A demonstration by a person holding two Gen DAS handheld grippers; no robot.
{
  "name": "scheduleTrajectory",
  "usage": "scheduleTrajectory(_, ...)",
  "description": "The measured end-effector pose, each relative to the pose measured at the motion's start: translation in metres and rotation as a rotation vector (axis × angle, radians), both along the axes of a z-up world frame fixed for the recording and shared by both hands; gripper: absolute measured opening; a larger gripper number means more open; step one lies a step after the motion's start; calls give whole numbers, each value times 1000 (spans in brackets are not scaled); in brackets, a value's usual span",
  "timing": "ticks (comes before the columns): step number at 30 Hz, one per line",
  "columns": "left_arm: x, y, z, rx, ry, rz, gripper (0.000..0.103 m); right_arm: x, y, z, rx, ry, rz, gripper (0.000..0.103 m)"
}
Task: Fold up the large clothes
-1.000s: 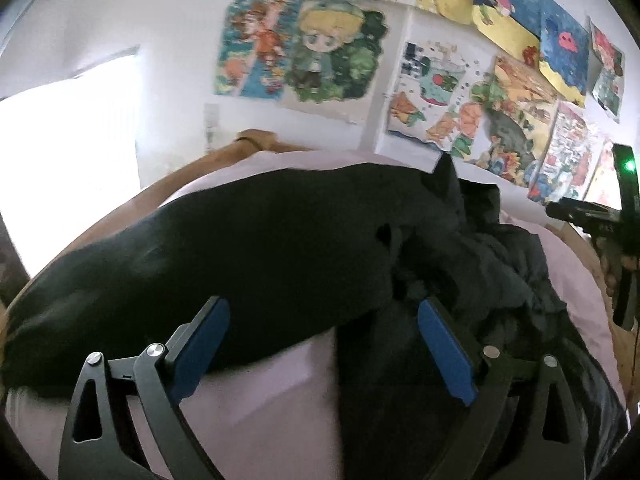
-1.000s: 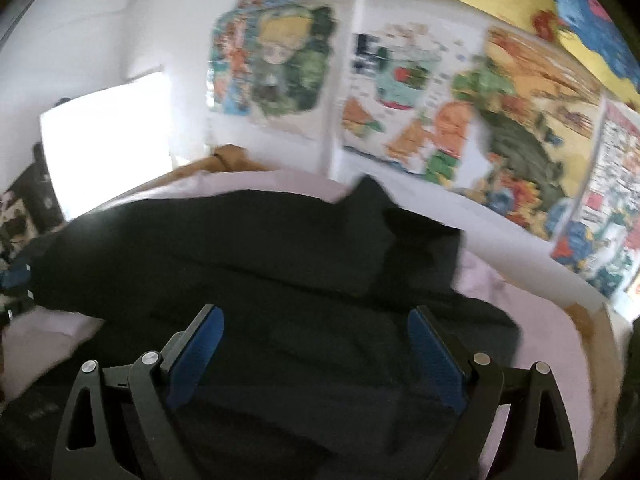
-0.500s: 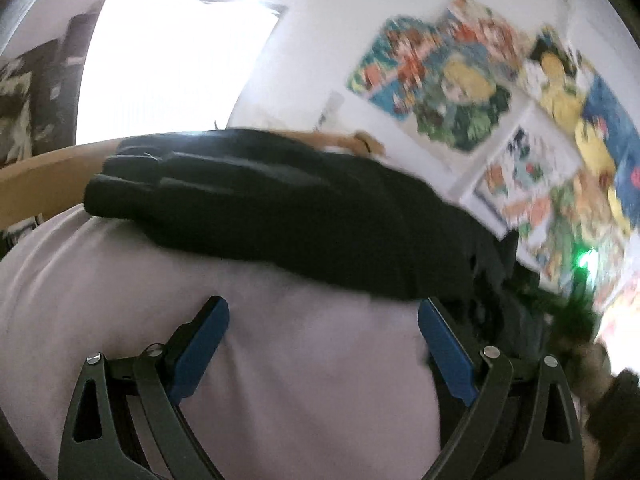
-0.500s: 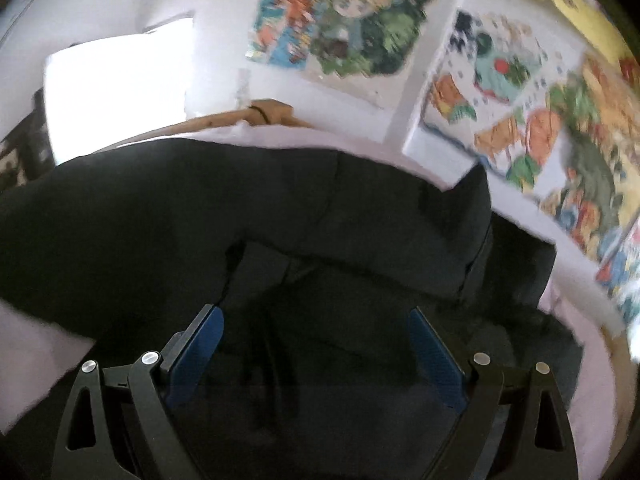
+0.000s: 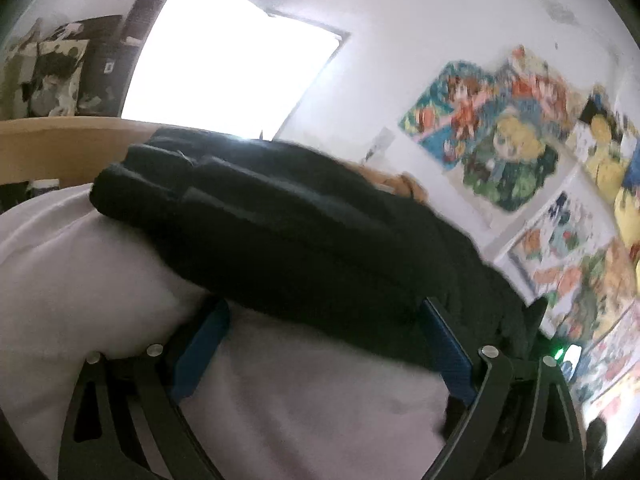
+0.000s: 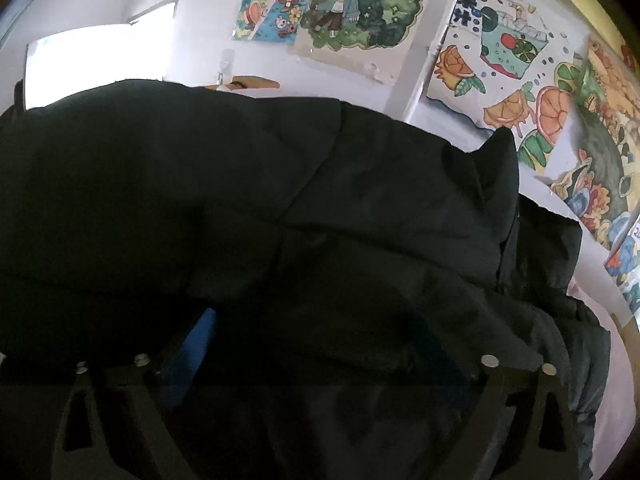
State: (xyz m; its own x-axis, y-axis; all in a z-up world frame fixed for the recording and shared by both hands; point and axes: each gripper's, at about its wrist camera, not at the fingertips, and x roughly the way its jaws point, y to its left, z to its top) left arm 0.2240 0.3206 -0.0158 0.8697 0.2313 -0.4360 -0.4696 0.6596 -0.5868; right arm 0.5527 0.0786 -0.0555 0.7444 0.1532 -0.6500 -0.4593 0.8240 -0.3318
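A large black padded jacket lies spread on a pale pink bed sheet. My left gripper is open and low over the sheet, its blue-padded fingers at the near edge of the jacket, with the fabric edge between the tips. In the right wrist view the jacket fills most of the frame. My right gripper is open and pressed down into the dark fabric; its blue pads are partly buried in folds.
A wooden bed frame runs along the far left. A bright window is behind it. The white wall carries several colourful posters. A dark device with a green light shows at the right in the left wrist view.
My left gripper has swung left and dropped toward the jacket's near edge. My right gripper has moved forward and down into the jacket, which now covers its fingers.
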Motion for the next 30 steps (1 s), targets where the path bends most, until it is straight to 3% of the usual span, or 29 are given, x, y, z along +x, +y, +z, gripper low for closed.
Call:
scheduleTrajectory(1,-6,2,1,-3,-43,34,74,-1,0,-1,6,0,-2,103)
scheduleTrajectory(2,-8,4,1,-1,-68,69,57,-1,-2,-3,16,-1,-3,103)
scheduleTrajectory(3,-10,6,1,-1,-79,94,47,-2,-3,-4,23,-7,-1,103)
scheduleTrajectory(7,-10,19,-8,-43,-81,121,27,-4,-3,-7,36,-14,0,103)
scheduleTrajectory(9,-13,20,-8,-37,-97,122,17,-3,-3,-10,42,-11,0,103)
scheduleTrajectory(12,-17,16,-1,-4,-128,108,9,-2,-4,-14,44,-6,-3,103)
scheduleTrajectory(19,-18,-8,43,195,-216,29,5,11,-15,-4,106,129,2,103)
scheduleTrajectory(30,18,-78,161,431,-368,-222,5,-13,-78,90,96,239,-32,103)
